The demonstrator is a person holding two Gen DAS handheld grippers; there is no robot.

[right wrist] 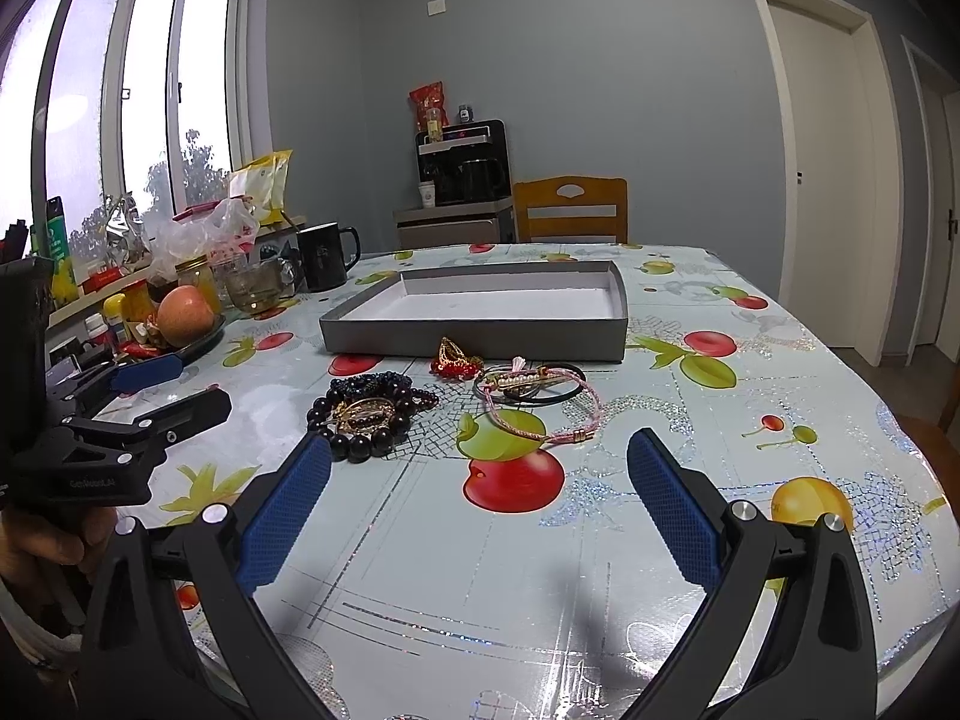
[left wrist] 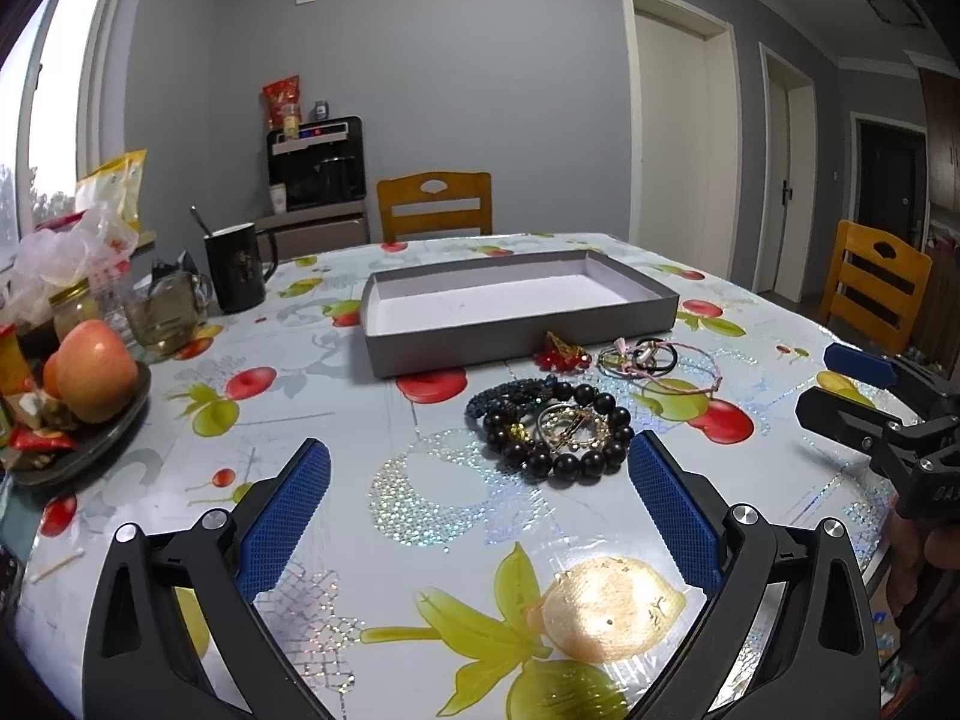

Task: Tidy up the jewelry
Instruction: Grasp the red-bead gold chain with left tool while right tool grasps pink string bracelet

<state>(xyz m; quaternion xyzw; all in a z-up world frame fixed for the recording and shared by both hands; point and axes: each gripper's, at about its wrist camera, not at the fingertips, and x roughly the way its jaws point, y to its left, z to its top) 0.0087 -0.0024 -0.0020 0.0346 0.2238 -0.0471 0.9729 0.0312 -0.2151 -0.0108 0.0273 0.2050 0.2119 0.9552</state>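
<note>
Nearest the near edge of the table (right wrist: 750, 396), both grippers are held low over the fruit-patterned cloth. The left gripper (left wrist: 480, 474) is seen with its blue pads spread wide and nothing between them; the right gripper (right wrist: 480, 468) is likewise spread apart and empty.

Just beyond the pads, toward the middle of the table, the jewelry is gathered in a loose heap. A dark bead bracelet (left wrist: 561, 441) is laid around some gold hoops (left wrist: 567, 427), with a blue beaded band (left wrist: 510, 394) touching it. Beside these, a pink cord bracelet (right wrist: 540, 417) overlaps black hair ties (right wrist: 549, 387), and a red and gold ornament (right wrist: 456, 360) rests just in front of the box.

Farther on, an open grey box (left wrist: 519, 354) stands empty, presumably meant to receive the pieces.

Trouble is likely to come from the tangle: if one piece is pinched, a neighbour may be dragged along or dropped short of the box wall. The thin cord and ties lie flat on the cloth and may slip from the wide pads. The mug (left wrist: 236, 267) and fruit plate (left wrist: 84, 450) at the left edge could be knocked by a broad sweep.

How the hoops are linked cannot be made out, and the glittering cloth obscures fine chains.
</note>
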